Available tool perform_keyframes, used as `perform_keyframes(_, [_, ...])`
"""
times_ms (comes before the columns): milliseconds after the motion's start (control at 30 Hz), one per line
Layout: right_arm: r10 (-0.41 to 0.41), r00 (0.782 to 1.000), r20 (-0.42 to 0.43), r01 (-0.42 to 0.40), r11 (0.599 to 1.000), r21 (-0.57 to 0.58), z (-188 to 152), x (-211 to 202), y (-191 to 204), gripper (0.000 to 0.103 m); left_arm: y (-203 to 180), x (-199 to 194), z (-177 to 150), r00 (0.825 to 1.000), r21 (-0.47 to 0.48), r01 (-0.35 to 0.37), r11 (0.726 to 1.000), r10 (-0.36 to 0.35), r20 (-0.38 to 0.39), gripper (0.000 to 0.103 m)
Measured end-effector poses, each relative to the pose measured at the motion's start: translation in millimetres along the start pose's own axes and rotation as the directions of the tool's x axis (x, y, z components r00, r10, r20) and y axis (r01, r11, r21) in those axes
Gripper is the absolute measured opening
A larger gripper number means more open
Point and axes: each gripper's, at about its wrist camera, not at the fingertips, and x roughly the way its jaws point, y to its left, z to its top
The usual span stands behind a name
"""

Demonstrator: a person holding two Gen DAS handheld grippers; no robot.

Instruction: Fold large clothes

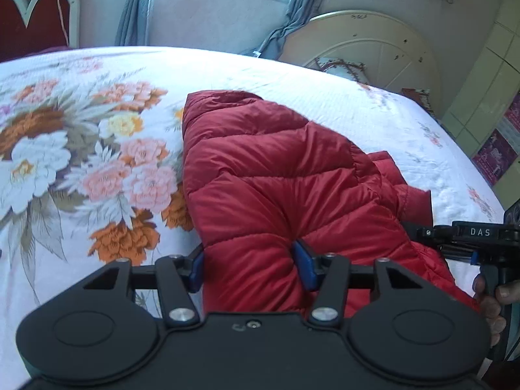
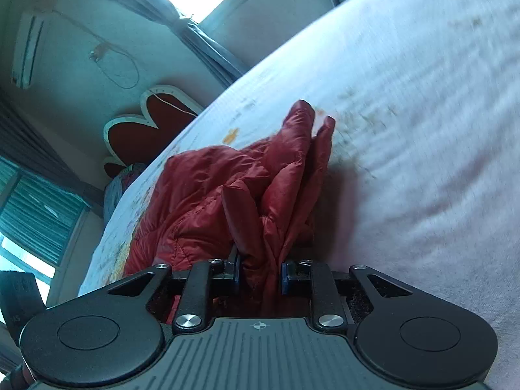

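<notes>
A red quilted puffer jacket (image 1: 276,175) lies on the bed's flowered white cover (image 1: 81,162). My left gripper (image 1: 250,266) has its blue pads (image 1: 305,266) pressed into a thick puffed fold at the jacket's near edge, so it is shut on the jacket. In the right wrist view the jacket (image 2: 227,188) is bunched, and my right gripper (image 2: 261,276) pinches a gathered strip of its fabric between its pads. At the right edge of the left wrist view the right gripper's black body (image 1: 471,234) shows beside the jacket, with a hand (image 1: 490,302) on its handle.
The bed cover (image 2: 406,113) stretches wide to the right of the jacket. A red heart-shaped headboard (image 1: 32,22) stands at the back left, grey curtains (image 1: 136,6) and a window behind. A cream round-topped board (image 1: 373,48) and a cabinet (image 1: 487,81) stand at the right.
</notes>
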Motion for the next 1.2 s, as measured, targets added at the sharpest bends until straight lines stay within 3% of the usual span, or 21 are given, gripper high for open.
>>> perform_keyframes(167, [0.009,0.999,0.038,-0.007,0.999,-0.053,0,-7,36,0.021,12,-26,8,0.998,0.009,0.028,1.0,-0.029,0.057,0.05])
perform_keyframes(367, [0.005,0.998,0.066,0.002,0.994,-0.106,-4,19,98,0.021,63,-51,25,0.993,0.001,0.042,0.999,-0.042,0.11,0.05])
perform_keyframes(900, [-0.011,1.0,-0.014,0.008,0.982,-0.19,-34,217,284,0.021,301,-101,58,0.995,-0.092,0.034,0.995,-0.025,0.095,0.05])
perform_keyframes(1033, [-0.042,0.998,-0.047,0.033,0.984,-0.177,-50,258,300,0.021,334,-95,61,0.999,-0.091,0.02,0.996,-0.016,0.039,0.05])
perform_keyframes(1100, [-0.102,0.991,-0.084,0.087,0.981,-0.171,-59,279,297,0.021,346,-79,57,1.0,-0.082,-0.008,0.997,0.007,-0.008,0.055])
perform_keyframes(1200, [-0.163,0.98,-0.115,0.15,0.982,-0.111,-70,303,279,0.021,358,-62,47,1.0,-0.122,0.023,0.992,-0.024,-0.007,0.06])
